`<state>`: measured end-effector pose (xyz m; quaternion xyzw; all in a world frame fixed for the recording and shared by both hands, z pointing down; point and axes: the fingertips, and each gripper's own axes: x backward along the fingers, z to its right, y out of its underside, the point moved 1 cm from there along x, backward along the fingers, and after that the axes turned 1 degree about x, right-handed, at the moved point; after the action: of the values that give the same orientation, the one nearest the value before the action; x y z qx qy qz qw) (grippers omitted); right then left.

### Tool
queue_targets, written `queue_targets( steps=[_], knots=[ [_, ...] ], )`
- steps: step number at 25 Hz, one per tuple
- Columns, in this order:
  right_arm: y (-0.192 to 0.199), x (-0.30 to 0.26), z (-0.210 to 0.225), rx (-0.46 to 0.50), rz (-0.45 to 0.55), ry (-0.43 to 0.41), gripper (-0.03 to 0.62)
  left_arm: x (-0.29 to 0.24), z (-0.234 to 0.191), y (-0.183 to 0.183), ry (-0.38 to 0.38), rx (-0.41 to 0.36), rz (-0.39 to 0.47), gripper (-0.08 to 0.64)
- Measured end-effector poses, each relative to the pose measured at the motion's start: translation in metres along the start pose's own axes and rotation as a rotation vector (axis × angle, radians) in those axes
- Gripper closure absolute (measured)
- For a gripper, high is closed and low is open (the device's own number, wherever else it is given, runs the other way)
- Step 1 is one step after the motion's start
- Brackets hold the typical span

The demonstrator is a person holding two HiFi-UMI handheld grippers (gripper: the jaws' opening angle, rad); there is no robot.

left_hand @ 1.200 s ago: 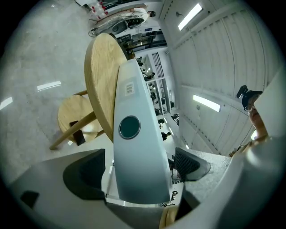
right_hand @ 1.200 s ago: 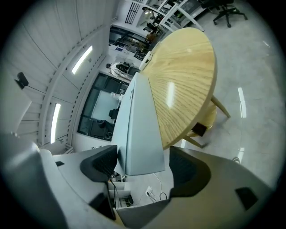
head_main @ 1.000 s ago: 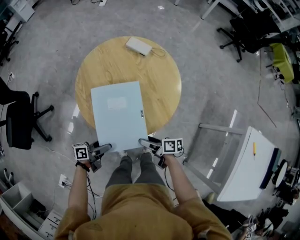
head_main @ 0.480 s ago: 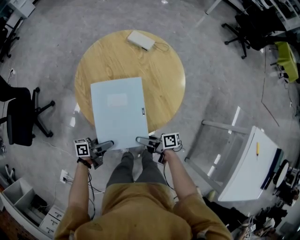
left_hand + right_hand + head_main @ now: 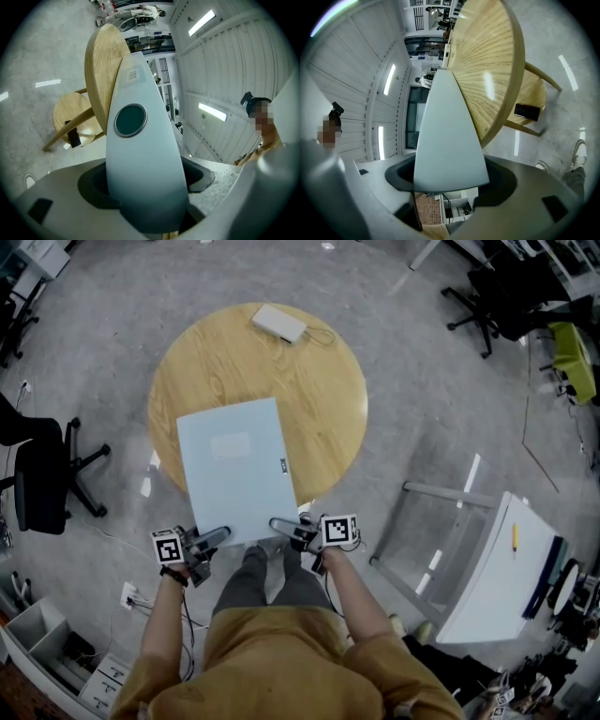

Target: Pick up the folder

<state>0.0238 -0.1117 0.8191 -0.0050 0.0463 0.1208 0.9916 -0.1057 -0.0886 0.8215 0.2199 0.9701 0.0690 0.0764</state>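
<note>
A thick pale-blue folder point(image 5: 234, 465) lies flat on the round wooden table point(image 5: 323, 381), its near end hanging over the table's edge. My left gripper point(image 5: 214, 536) is at the folder's near-left corner. In the left gripper view the folder's spine point(image 5: 140, 164), with its round finger hole, fills the gap and the jaws are closing on it. My right gripper point(image 5: 281, 524) is at the near-right corner. There the folder's edge point(image 5: 447, 140) sits between the jaws, touching both sides. Both grippers point level along the tabletop point(image 5: 487, 70).
A white box with a cable point(image 5: 279, 322) lies at the table's far edge. A black office chair point(image 5: 37, 474) stands at the left, and a white tilted table point(image 5: 497, 568) at the right. The person's legs are just below the folder's near end.
The left gripper has slid in onto the folder's near-left corner. The right gripper has turned and shifted a little left. The folder has turned slightly on the table.
</note>
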Motion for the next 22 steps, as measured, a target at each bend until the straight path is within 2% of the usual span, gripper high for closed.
queue_targets(
  steps=[7, 9, 13, 17, 22],
  knots=[
    [0.011, 0.004, -0.014, 0.035, 0.002, 0.002, 0.288, 0.013, 0.015, 0.009, 0.019, 0.014, 0.025, 0.21],
    [0.012, 0.006, -0.021, 0.052, 0.01, -0.004, 0.29, 0.013, 0.023, 0.009, 0.026, -0.003, 0.03, 0.21],
    [0.009, 0.007, -0.037, 0.112, 0.016, -0.003, 0.29, 0.012, 0.045, 0.001, 0.053, -0.077, 0.04, 0.21],
    [-0.001, 0.01, -0.066, 0.215, 0.017, -0.02, 0.29, 0.012, 0.074, -0.01, 0.076, -0.159, 0.074, 0.21],
    [-0.011, 0.016, -0.122, 0.378, 0.012, -0.07, 0.29, 0.014, 0.131, -0.026, 0.122, -0.324, 0.124, 0.21]
  ],
)
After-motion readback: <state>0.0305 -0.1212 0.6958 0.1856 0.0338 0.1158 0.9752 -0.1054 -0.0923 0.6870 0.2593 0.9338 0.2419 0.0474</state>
